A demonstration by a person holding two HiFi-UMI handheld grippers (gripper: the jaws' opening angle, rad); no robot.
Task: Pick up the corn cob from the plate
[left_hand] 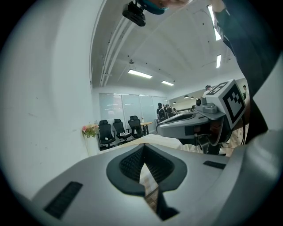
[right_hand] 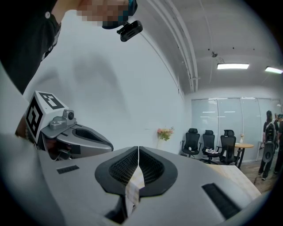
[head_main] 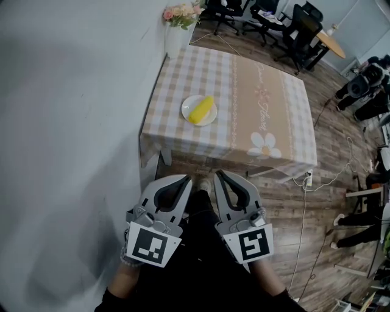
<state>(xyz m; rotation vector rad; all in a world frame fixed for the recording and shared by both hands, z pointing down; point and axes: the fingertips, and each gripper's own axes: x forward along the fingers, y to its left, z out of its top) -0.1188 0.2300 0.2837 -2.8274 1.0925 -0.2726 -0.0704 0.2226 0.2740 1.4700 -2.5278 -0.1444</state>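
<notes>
The white plate is sitting on the counter, in the upper middle of the head view, near the counter's left edge. It is holding one item only: the yellow corn cob, which is lying diagonally across the plate, its upper end pointing toward the upper right. The counter is wearing a checked beige cloth with a daisy print near its lower right corner.

A white vase is standing at the counter's far left corner, at the top of the frame, and is carrying pink and cream flowers.

The left gripper and the right gripper are hanging side by side at the lower centre of the frame, short of the counter's near edge and well apart from the plate. In each gripper view the jaws are meeting at the tips, with nothing held between them; only the checked cloth is showing through the slit behind the tips.

Black office chairs are standing on the wood floor at the upper right, beyond the counter. A white power strip is lying on the floor below the counter's lower right corner.
</notes>
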